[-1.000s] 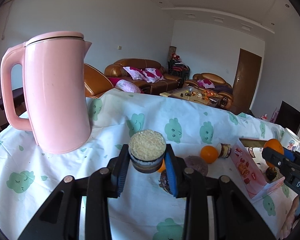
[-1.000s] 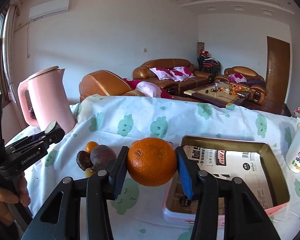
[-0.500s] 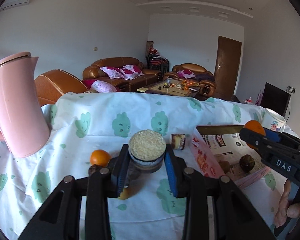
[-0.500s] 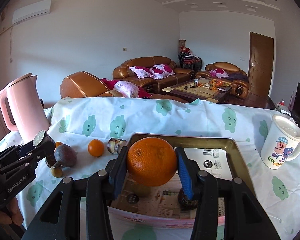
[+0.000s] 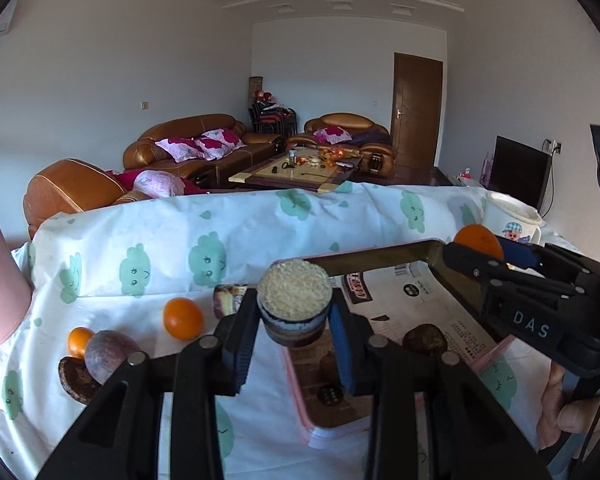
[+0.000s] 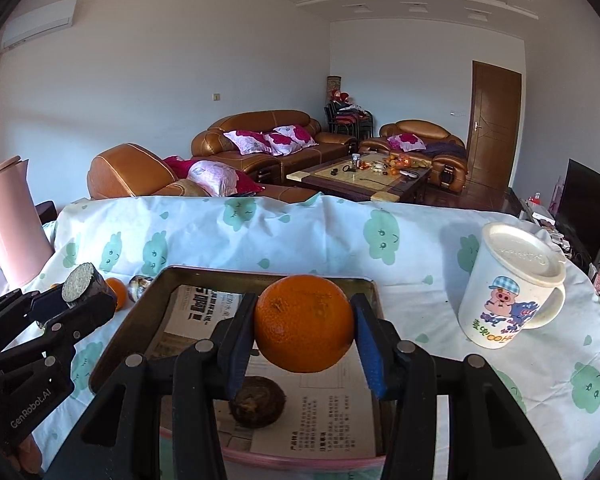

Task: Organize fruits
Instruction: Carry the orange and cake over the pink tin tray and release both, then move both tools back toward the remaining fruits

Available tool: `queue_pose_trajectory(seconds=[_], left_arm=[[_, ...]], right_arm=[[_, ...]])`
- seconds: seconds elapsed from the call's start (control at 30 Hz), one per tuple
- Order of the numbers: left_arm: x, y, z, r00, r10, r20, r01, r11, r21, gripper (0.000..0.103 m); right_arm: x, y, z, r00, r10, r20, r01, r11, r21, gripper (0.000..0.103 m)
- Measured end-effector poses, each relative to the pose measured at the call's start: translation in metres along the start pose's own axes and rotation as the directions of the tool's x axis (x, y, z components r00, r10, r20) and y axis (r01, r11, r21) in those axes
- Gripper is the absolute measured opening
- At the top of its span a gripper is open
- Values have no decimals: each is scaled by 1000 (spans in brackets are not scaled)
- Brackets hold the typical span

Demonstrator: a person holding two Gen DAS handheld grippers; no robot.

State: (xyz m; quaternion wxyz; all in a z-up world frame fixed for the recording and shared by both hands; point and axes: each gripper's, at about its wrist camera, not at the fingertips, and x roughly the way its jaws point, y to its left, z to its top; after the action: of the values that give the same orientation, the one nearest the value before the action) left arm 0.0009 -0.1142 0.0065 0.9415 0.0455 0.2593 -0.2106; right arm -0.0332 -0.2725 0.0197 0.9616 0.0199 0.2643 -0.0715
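Observation:
My left gripper (image 5: 294, 322) is shut on a short dark cylinder with a pale grainy top (image 5: 294, 296), held above the near left edge of the pink tray (image 5: 332, 428). My right gripper (image 6: 304, 330) is shut on a large orange (image 6: 304, 322), held over the tray (image 6: 128, 320), which is lined with printed paper. A brown wrinkled fruit (image 6: 258, 400) lies in the tray under the orange; it also shows in the left wrist view (image 5: 425, 340). On the cloth left of the tray lie two small oranges (image 5: 183, 318), a purple fruit (image 5: 110, 354) and a dark brown fruit (image 5: 74, 378).
A white lidded mug with a pig cartoon (image 6: 508, 288) stands right of the tray. A pink kettle (image 6: 8, 220) stands at the far left. A small wrapped item (image 5: 228, 300) lies behind the tray's left corner. The table has a white cloth with green prints (image 6: 260, 232).
Both grippers have moved right and forward with their loads. The left one now hangs over the tray's left edge and the right one is further over the tray; the kettle has slid out to the left.

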Motion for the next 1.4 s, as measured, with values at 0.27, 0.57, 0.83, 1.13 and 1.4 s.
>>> queue_pose_trajectory(seconds=[0.27, 0.57, 0.83, 1.13, 1.4], left_arm=[[34, -36, 8, 998, -20, -62, 21, 999, 26, 36], [52, -36, 8, 991, -22, -133, 23, 1000, 3, 36], [50, -35, 8, 993, 3, -118, -4, 1000, -5, 41], [21, -13, 7, 994, 110, 13, -108, 990, -86, 103], [-3, 5, 7, 984, 156, 86, -145, 981, -127, 103]], right_arm=[[23, -11, -2, 999, 10, -50, -11, 1000, -16, 49], [50, -17, -6, 987, 63, -145, -58, 998, 34, 49], [52, -16, -7, 984, 78, -161, -73, 997, 38, 50], [47, -22, -4, 988, 81, -128, -74, 995, 64, 65], [27, -12, -1, 999, 28, -25, -28, 1000, 13, 80]])
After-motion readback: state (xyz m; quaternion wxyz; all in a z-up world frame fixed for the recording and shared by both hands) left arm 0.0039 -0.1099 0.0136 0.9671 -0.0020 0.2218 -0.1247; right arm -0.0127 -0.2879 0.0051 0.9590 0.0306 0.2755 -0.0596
